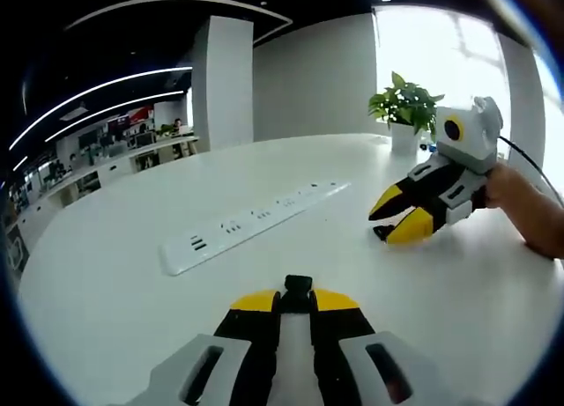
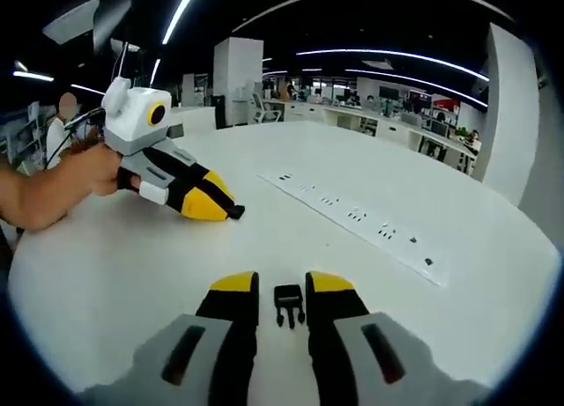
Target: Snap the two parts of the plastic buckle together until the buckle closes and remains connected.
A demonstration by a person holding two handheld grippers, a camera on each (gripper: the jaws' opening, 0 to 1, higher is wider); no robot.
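- In the left gripper view, my left gripper (image 1: 297, 298) has its yellow-tipped jaws pressed together on one black buckle part (image 1: 298, 289), which sticks up from between the tips.
- That same gripper appears in the right gripper view at the far left (image 2: 231, 210), with its tips low over the table (image 2: 106, 265) and a small black piece poking out from between them; whether the tips touch the surface I cannot tell.
- My left hand (image 2: 97, 171) wraps the back of that gripper, forearm running off the left edge.
- In the right gripper view, my right gripper (image 2: 282, 287) has its jaws spread a little, and the other buckle part (image 2: 289, 305), the pronged one, sits between the tips. I cannot tell whether the pads actually touch it or whether it just lies on the table in the gap.
- In the left gripper view, the right gripper (image 1: 388, 223) shows at the right, tips low near the table, jaws slightly apart, with something small and dark at the tips.
- My right hand (image 1: 520, 203) holds it from behind.
- The two buckle parts are well apart, not joined.
- A long white power strip (image 1: 256, 223) lies flat on the table, further off than both grippers.
- A potted plant (image 1: 405, 107) in a white pot stands on the far side of the table.
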